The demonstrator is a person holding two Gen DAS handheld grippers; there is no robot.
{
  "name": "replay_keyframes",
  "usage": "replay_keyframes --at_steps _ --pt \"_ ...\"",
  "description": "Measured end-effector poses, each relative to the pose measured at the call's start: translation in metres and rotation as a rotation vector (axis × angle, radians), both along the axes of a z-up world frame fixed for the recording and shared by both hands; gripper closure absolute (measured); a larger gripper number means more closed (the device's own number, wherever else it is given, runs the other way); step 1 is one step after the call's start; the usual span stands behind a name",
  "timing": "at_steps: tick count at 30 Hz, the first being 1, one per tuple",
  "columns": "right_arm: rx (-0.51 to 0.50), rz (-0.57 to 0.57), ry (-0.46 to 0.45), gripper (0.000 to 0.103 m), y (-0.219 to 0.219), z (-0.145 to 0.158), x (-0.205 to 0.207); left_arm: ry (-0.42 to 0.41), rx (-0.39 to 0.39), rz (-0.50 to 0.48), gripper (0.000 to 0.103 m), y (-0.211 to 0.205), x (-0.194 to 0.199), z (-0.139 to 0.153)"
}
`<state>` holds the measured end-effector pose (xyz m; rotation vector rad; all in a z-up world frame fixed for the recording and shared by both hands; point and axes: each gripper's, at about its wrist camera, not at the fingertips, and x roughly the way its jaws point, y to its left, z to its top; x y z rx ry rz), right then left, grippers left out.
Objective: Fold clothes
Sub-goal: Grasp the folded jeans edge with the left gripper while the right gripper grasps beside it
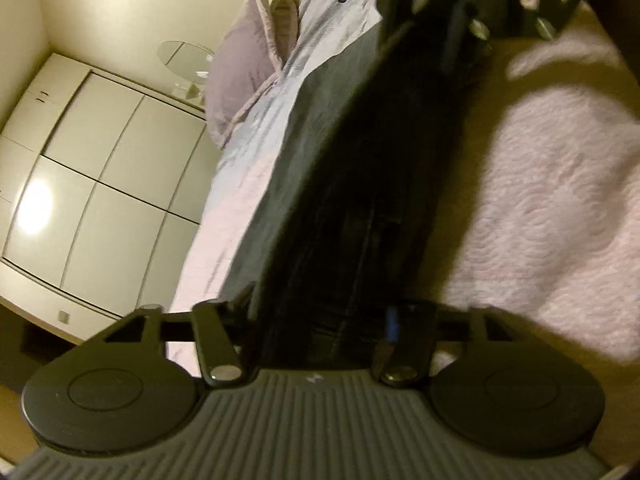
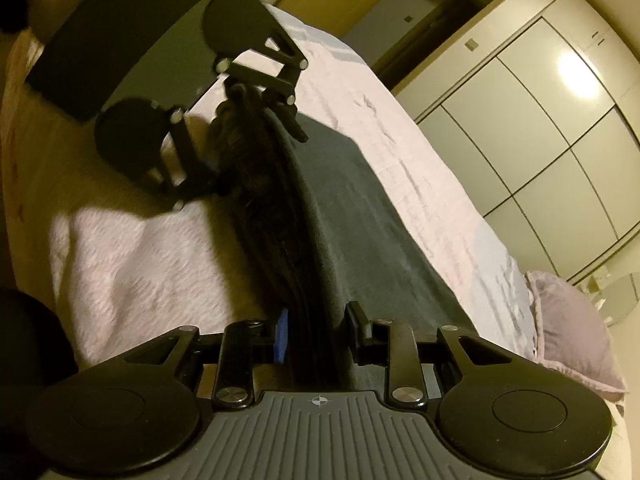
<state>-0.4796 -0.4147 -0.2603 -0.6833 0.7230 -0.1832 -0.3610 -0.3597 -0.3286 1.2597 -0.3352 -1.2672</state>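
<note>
Right wrist view: both hand-held grippers [image 2: 320,330] [image 1: 316,320], angled downward, apparently clamp dark garment [image 2: 360,216].

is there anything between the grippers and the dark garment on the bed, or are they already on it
Nothing visible stands between them. The dark garment runs stretched over the bed from the right gripper to the left gripper. Each gripper's fingers have the fabric's end between them; whether they pinch it tight is unclear.
</note>
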Motion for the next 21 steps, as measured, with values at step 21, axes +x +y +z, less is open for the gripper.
replay_keyframes --at_steps 21 --pt "-0.286 -0.002 0.008 0.077 -0.017 -0.015 0.007 -0.202 0.021 0.006 0.036 -0.001 -0.009 -0.004"
